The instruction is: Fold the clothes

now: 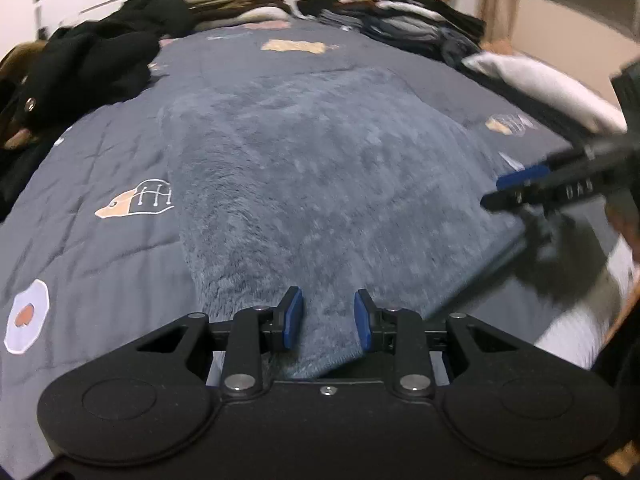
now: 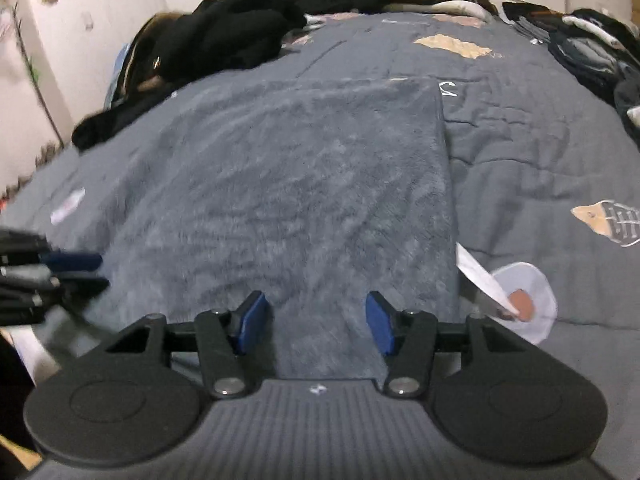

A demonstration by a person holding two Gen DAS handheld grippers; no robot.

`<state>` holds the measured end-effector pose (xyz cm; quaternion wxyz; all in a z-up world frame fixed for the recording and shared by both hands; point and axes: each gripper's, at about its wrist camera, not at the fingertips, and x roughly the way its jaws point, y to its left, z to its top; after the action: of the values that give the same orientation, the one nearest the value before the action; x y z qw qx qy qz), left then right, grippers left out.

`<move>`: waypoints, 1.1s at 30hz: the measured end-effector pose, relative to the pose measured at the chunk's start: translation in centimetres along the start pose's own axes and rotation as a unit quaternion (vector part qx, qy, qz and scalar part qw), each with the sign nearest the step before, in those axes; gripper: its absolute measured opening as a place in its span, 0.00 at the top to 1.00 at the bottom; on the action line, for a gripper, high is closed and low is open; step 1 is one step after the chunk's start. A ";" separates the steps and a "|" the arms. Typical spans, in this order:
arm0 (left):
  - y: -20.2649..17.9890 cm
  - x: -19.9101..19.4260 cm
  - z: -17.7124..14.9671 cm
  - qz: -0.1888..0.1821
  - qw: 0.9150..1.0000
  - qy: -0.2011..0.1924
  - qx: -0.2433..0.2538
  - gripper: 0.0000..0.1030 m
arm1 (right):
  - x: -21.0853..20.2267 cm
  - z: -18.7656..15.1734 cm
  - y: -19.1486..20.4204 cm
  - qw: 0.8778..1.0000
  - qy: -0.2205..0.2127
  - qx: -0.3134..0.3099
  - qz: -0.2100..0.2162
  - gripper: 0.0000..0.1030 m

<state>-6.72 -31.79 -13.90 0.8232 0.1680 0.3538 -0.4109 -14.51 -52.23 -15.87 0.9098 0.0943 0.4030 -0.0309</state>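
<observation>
Grey quilt (image 1: 100, 160) with printed patches underneath everything. Ahead and left of left gripper (image 1: 327, 318): heap of black clothes (image 1: 100, 60) at far bed edge, well apart. Ahead and right: stack of folded dark garments (image 1: 420, 24), then a folded white piece (image 1: 552, 88) nearer, neither touching the work area. Same black heap (image 2: 224, 40) sits ahead-left of right gripper (image 2: 316, 322); dark stack (image 2: 592, 52) ahead-right. White tag (image 2: 484, 276) lying just right of right gripper, beside the garment's right edge, over a round white print. Nothing on top of the fleece; path ahead clear of the piles. Blue-grey fleece garment (image 1: 320, 168) spread flat on quilt directly in front of both grippers, near edge running under the fingers. Fleece (image 2: 280, 184) reads as folded rectangle, long axis running away from grippers toward the headboard end, straight right edge, far edge square across. Left gripper released: blue pads apart, fleece visible between them, no pinch. Right gripper released too, pads wider apart over near edge, nothing grasped. Right gripper (image 1: 508, 190) seen from left view off to the right, blurred, over fleece's right edge; left gripper (image 2: 80, 270) at far left of right view, blurred.
</observation>
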 end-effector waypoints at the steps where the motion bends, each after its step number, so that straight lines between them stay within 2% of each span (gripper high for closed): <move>1: -0.2 -0.3 -0.1 0.002 1.000 0.001 0.012 0.71 | -0.2 -0.1 -0.2 1.000 0.000 -0.002 -0.001 0.47; 3: -0.6 -0.9 -0.1 0.003 1.000 -0.004 0.020 0.71 | -0.7 -0.4 -0.5 1.000 0.001 -0.006 -0.002 0.47; 6: 0.4 -2.5 0.3 0.003 0.999 -0.038 -0.008 0.71 | -1.2 0.1 -1.4 1.000 -0.013 0.027 0.008 0.46; 8: 1.4 -3.1 0.8 0.018 0.997 -0.069 -0.039 0.68 | -1.9 0.6 -2.1 0.998 -0.040 0.048 0.007 0.46; 10: 2.0 -2.8 1.2 0.027 0.995 -0.081 -0.059 0.68 | -2.4 1.4 -2.7 0.995 -0.065 0.072 0.000 0.45; 12: 2.0 -1.6 1.3 0.025 0.996 -0.058 -0.063 0.68 | -2.3 2.2 -2.7 0.993 -0.083 0.085 0.002 0.45; 15: 0.4 0.7 0.4 0.015 1.000 -0.005 -0.021 0.69 | -1.5 3.0 -1.8 0.992 -0.089 0.083 0.019 0.45; 17: -0.9 0.6 -0.1 0.025 1.000 -0.002 0.002 0.69 | 0.1 3.0 -0.9 0.996 -0.049 0.074 0.027 0.45; 19: -1.3 0.1 -0.2 0.018 1.000 0.000 0.003 0.69 | 1.1 2.3 -0.7 0.997 -0.021 0.068 0.012 0.45; 25: -0.6 -0.9 0.1 0.009 1.000 -0.005 -0.018 0.67 | 0.2 0.3 -1.3 0.998 -0.011 0.057 0.002 0.45; 28: 0.2 -1.5 0.8 0.002 0.998 -0.028 -0.052 0.53 | -0.1 -0.1 -1.4 0.998 -0.015 0.054 -0.004 0.45; 29: 0.2 -1.7 1.0 0.007 0.998 -0.039 -0.057 0.41 | -0.2 -0.2 -1.3 0.999 -0.016 0.050 -0.010 0.45; 31: 0.3 -1.7 1.4 0.015 0.997 -0.053 -0.061 0.39 | -0.8 -0.1 -0.9 0.998 -0.025 0.047 -0.018 0.44; 33: 0.4 -1.5 1.7 0.017 0.996 -0.050 -0.075 0.39 | -1.6 0.2 -0.7 0.998 -0.038 0.056 -0.019 0.44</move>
<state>-6.26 -31.61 -11.64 0.8571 0.0910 0.3388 -0.3772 -15.49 -52.97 -14.66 0.9169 0.1362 0.3677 -0.0739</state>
